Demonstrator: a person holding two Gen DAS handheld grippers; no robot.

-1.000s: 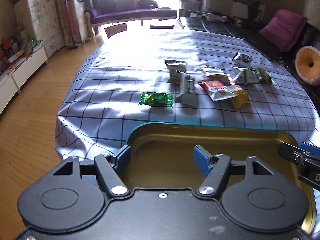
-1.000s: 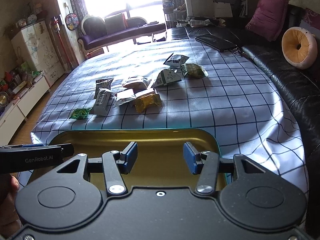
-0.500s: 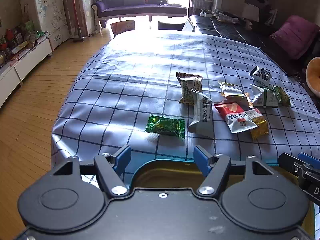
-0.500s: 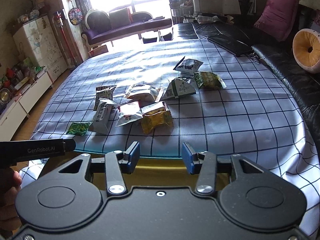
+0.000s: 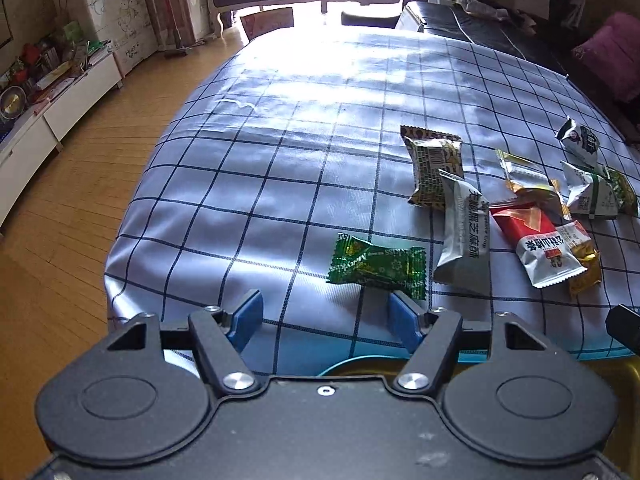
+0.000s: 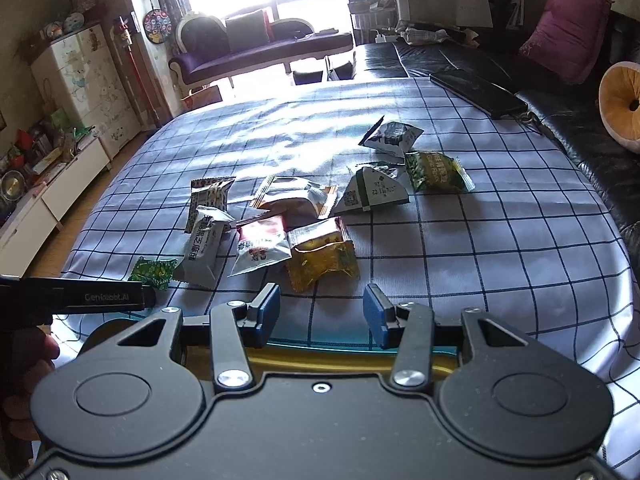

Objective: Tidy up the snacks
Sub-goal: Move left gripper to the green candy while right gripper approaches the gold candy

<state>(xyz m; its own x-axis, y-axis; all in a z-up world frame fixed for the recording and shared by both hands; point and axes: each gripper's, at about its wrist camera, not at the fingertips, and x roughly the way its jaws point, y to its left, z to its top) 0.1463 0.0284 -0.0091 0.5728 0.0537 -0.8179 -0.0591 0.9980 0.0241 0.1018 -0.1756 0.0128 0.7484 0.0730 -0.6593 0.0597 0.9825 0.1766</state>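
Snacks (image 6: 260, 246) carry blurred, seemingly Chinese print; both claws gape.

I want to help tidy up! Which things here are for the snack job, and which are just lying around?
For the job:
green candy
grey packet
red-white packet
yellow packet
triangle packet
gold tin

Just lying about:
black tablet
pink cushion
purple sofa

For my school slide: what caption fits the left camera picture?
Open left gripper nears a green candy on a checked table.
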